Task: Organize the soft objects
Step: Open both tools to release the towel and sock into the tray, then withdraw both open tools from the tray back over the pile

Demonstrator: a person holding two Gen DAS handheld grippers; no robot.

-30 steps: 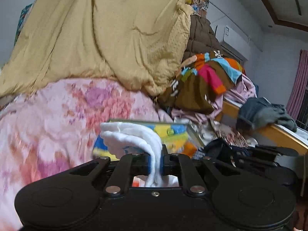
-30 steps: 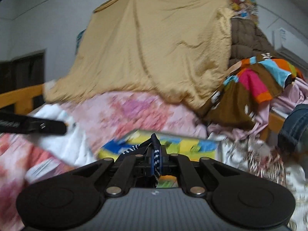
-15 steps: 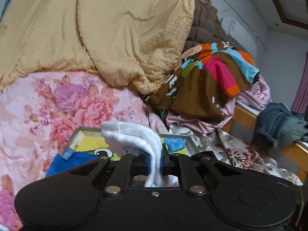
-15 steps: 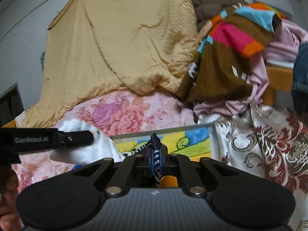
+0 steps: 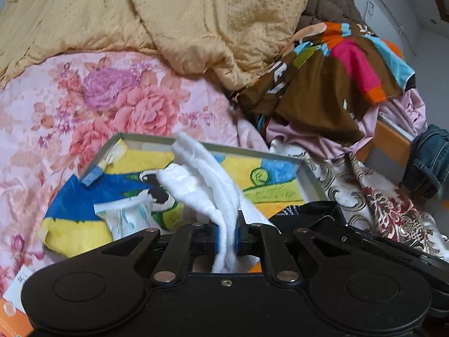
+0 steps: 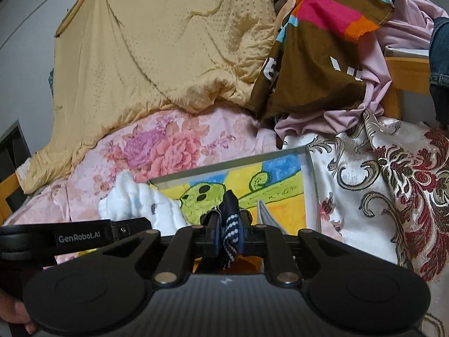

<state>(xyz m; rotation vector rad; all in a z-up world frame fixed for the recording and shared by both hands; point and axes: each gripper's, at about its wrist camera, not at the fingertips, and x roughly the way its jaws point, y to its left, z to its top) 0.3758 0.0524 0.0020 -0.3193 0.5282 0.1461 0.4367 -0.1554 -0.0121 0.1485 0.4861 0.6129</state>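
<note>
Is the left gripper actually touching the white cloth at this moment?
Touching. In the left wrist view the left gripper has its jaws closed on the white cloth, which passes between the blue pads with no gap and comes out behind them.

The box (image 5: 306,179) sits on the flowered quilt (image 5: 84,106), straight ahead of both grippers. The left gripper (image 5: 226,236) is to the left of the right gripper (image 6: 229,234), each at the box's near side. The white cloth (image 5: 202,179) is pinched in the left gripper and reaches over the box's inside; the dotted cloth (image 6: 231,233) is pinched in the right gripper, above the box floor. Behind the box a blanket (image 5: 168,22) is heaped on the quilt. To its right lies a pile of clothes (image 5: 331,84), with a patterned sheet (image 6: 378,182) right of the box.
</note>
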